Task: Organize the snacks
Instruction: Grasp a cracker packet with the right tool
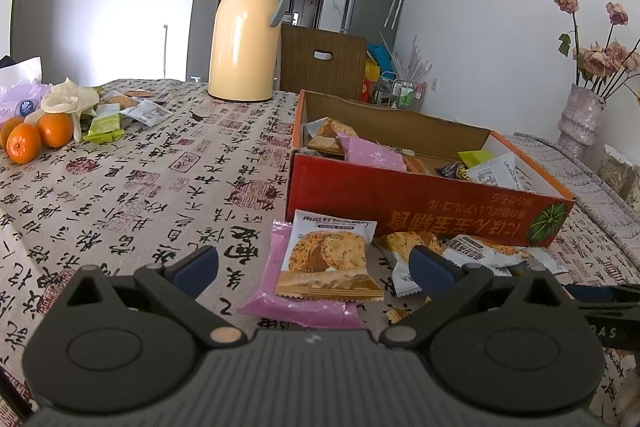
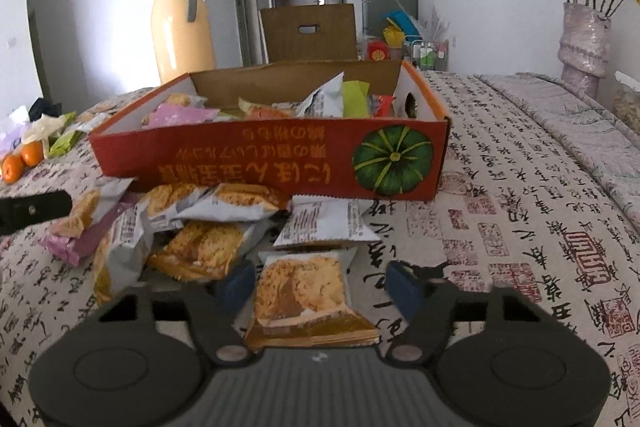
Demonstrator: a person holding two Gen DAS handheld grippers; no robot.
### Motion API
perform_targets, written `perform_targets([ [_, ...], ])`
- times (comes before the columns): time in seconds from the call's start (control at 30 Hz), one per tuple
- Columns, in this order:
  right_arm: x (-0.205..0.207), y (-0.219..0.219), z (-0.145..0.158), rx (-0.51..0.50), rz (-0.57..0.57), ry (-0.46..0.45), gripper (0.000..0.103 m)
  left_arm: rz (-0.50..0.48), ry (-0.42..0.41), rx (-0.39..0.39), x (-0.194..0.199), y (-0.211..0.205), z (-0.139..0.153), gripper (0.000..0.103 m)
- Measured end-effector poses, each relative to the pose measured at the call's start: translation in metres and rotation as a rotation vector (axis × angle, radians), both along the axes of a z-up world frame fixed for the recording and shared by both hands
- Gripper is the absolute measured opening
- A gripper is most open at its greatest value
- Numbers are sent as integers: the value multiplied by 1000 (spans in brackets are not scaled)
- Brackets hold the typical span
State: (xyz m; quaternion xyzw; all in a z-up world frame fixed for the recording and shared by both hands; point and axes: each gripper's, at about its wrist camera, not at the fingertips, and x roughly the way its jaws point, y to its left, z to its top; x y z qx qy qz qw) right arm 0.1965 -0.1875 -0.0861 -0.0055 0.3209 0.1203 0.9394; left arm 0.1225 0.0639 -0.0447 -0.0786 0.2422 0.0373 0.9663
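In the left wrist view, the open red cardboard box with a green pumpkin print (image 1: 420,195) stands on the calligraphy-printed tablecloth (image 1: 140,187) and already holds several snack packets. In front of it lie more: a white-and-gold cracker packet (image 1: 330,255) on a flat pink packet (image 1: 276,301). The left gripper (image 1: 314,267) hangs over them with jaws wide apart, holding nothing. A few small packets near the oranges (image 1: 30,137) also wait. In the right wrist view, a loose heap of cracker packets (image 2: 192,227) remains before the box. The right gripper (image 2: 320,285) has its jaws apart around one orange cracker packet (image 2: 302,297), not yet pressing it. I judge the task about half done.
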Motion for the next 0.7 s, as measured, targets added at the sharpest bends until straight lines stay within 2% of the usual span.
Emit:
perform_targets([
  [0.03, 0, 1, -1, 0, 4, 5, 55, 0, 0, 0, 0, 0, 0, 103],
  [0.13, -1, 2, -1, -2, 6, 0, 47, 1, 0, 0, 0, 0, 0, 103],
  [0.37, -7, 6, -1, -23, 24, -32, 41, 3, 5, 2, 0, 1, -1, 103],
  [0.7, -26, -3, 11, 30, 39, -86, 40, 21, 11, 11, -1, 0, 2, 103],
])
